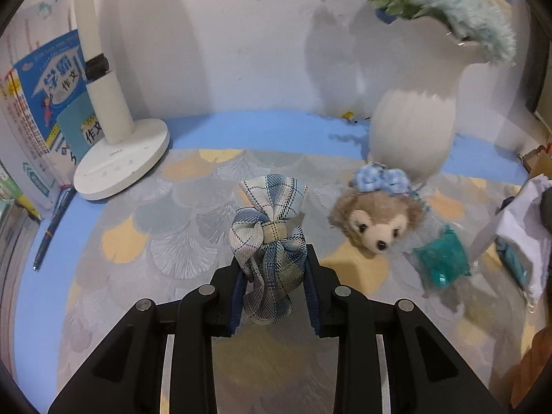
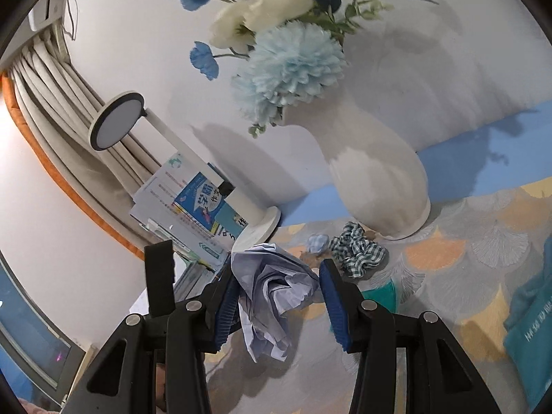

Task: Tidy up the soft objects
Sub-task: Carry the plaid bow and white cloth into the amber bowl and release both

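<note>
We have both hands loaded at once: the left gripper (image 1: pixel 274 272) is clenched on a plaid fabric bow (image 1: pixel 269 241), its fingers (image 1: pixel 238 296) pressing the lower folds while the knotted middle and top loop stand up clear of the patterned mat (image 1: pixel 145 241) on the worktop; the right gripper (image 2: pixel 276 300) carries a crumpled pale-blue cloth (image 2: pixel 272 289) that bunches against the left-hand finger (image 2: pixel 224 307) and hangs down below it, though whether the other finger actually presses the cloth we cannot tell, since a gap seems to show there. We judge the step in hand to be the carry, both soft pieces lifted and on their way to wherever they are being gathered, with no container clearly identified in either view. The next move calls for picking a drop spot and keeping the grips steady so the loose cloth does not slide out. The left wrist view alone shows the plush bear (image 1: pixel 374 220) with its blue bow, lying just in front of the white vase (image 1: pixel 410 138), and a teal item (image 1: pixel 441 258) beside it; the right wrist view alone shows a checked scrunchie (image 2: pixel 358 248) at the vase's foot and the blue flowers (image 2: pixel 296 65) above
</note>
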Demonstrator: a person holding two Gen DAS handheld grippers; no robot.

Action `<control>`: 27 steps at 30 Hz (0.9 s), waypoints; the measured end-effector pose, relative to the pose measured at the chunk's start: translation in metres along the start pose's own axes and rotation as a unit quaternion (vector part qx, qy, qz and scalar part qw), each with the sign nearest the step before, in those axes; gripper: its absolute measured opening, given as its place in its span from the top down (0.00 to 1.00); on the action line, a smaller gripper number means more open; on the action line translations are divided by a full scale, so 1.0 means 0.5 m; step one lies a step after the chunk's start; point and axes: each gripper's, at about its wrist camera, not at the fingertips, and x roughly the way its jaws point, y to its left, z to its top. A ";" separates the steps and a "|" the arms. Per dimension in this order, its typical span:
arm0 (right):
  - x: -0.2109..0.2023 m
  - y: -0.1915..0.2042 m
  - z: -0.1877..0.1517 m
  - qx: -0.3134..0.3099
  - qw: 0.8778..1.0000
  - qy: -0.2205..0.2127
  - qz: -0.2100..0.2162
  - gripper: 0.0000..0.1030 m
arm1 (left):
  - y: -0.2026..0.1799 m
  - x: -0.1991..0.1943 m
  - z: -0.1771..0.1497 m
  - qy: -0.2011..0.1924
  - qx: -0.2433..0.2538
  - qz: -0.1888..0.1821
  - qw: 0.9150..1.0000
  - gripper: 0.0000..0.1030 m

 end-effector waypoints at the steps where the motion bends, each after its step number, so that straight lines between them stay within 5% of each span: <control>1: -0.004 0.004 0.000 0.000 1.000 -0.001 -0.001 0.56 | -0.002 -0.011 0.001 -0.001 -0.001 0.002 1.000 0.74; 14: -0.084 0.027 0.003 0.005 1.000 -0.020 -0.004 0.55 | -0.055 -0.109 -0.006 -0.014 0.009 0.004 1.000 0.74; 27: -0.218 0.054 0.007 0.000 0.998 -0.063 0.001 0.55 | -0.189 -0.199 -0.008 -0.035 0.042 -0.056 0.997 0.74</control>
